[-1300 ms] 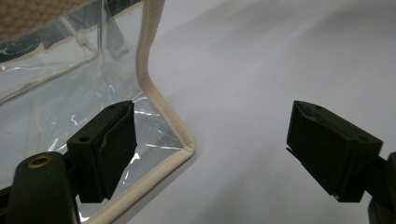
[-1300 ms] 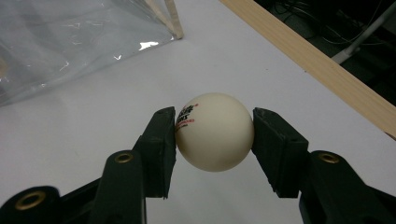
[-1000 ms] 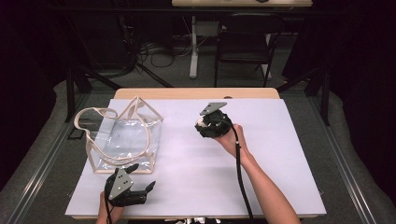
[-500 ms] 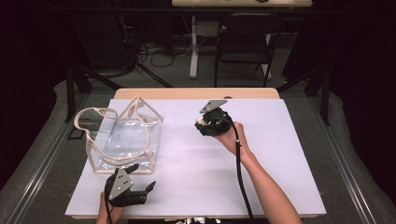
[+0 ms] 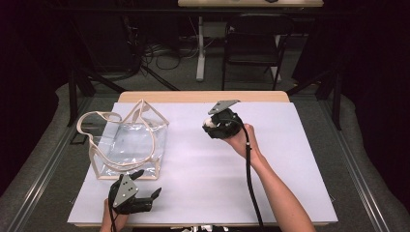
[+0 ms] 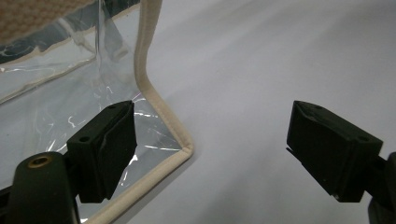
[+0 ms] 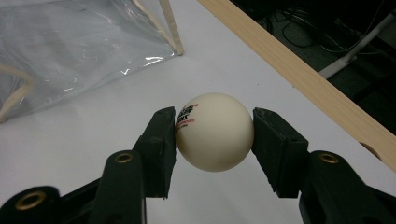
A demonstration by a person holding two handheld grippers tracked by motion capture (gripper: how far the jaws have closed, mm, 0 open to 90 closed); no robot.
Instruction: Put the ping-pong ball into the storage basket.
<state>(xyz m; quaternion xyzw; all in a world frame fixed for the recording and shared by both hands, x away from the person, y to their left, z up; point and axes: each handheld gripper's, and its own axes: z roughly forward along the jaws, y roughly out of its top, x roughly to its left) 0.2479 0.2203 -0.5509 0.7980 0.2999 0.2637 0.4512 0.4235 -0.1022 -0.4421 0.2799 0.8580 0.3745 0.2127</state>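
Observation:
A clear plastic bag with cream trim and handles lies at the left of the white table cover. My right gripper is shut on a white ball with red and black print, held above the table right of the bag. From above, that gripper sits near the table's middle back, the ball just peeking out. My left gripper rests open near the front edge, just below the bag's front right corner. Its jaws stand wide apart, the left one over the bag's corner.
The white cover spreads wide to the right and front. A wooden table edge runs along the back. Beyond it stand a black chair, table legs and cables on the floor.

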